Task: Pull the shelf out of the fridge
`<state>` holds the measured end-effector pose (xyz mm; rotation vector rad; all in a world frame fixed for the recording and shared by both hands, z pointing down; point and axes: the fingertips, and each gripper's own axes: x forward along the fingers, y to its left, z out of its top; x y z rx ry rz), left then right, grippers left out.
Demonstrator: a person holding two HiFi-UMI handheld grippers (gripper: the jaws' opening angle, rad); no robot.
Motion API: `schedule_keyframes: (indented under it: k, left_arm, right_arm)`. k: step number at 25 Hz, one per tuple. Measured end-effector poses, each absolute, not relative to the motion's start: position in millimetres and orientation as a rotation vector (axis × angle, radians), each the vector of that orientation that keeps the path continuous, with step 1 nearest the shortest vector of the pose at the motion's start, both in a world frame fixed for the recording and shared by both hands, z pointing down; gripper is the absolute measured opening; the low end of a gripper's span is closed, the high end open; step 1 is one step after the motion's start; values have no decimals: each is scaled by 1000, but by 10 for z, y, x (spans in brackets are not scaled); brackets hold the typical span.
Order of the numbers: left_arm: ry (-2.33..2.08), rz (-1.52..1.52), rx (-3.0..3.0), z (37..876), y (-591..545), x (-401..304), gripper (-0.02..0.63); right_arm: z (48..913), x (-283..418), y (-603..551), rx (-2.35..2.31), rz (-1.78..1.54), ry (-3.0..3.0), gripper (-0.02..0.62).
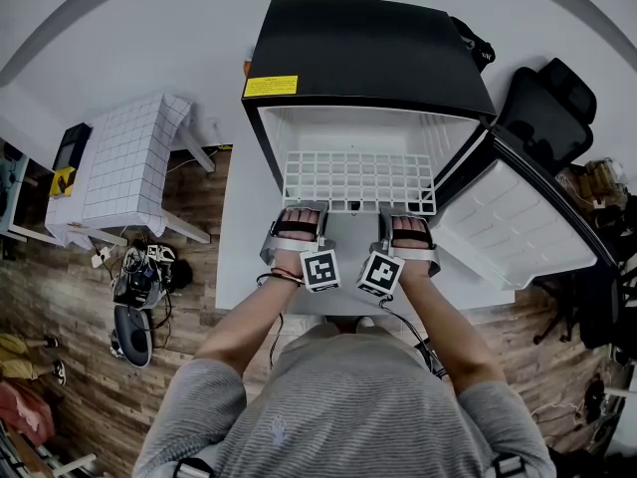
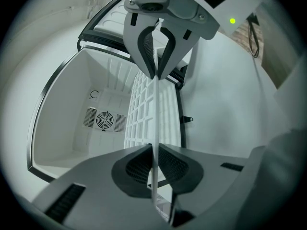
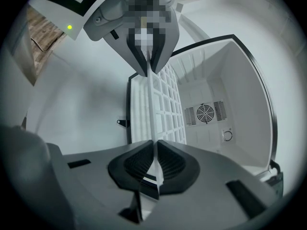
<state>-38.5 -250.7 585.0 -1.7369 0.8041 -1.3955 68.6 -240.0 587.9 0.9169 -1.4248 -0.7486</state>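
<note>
One fridge (image 1: 368, 43), one shelf (image 1: 358, 182); two grippers: left gripper (image 1: 302, 210), right gripper (image 1: 407, 215); one office chair (image 1: 547, 113), one white table (image 1: 124, 162).

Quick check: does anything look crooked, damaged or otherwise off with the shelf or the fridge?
Nothing stands out. The shelf sits square in the fridge, its grid unbroken, with the left gripper and right gripper each shut on its front edge. The door stands open, clear of it.
</note>
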Motion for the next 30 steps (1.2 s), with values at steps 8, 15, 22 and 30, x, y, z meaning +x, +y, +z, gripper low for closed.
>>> schedule_keyframes:
  k: [8,15,22,30]
  left_arm:
    - [795,-1413,-1748,5863,-2458,-394,37]
    - [803,-1406,-1732,5854,-2453,-398,38]
    - [798,-1407,-1759,5890,-2446,-405,38]
    - [803,-1375,-1724,5906,-2460,-409,38]
  right_arm:
    - [5912,683,-2360,910,-738,-1438,34]
    - [5878,694,-2342,915,-745,-1428,34]
    - [5926,684,-2340,907,-751,-1436,34]
    - [5955,682,-2326,944,-765,-1463,35]
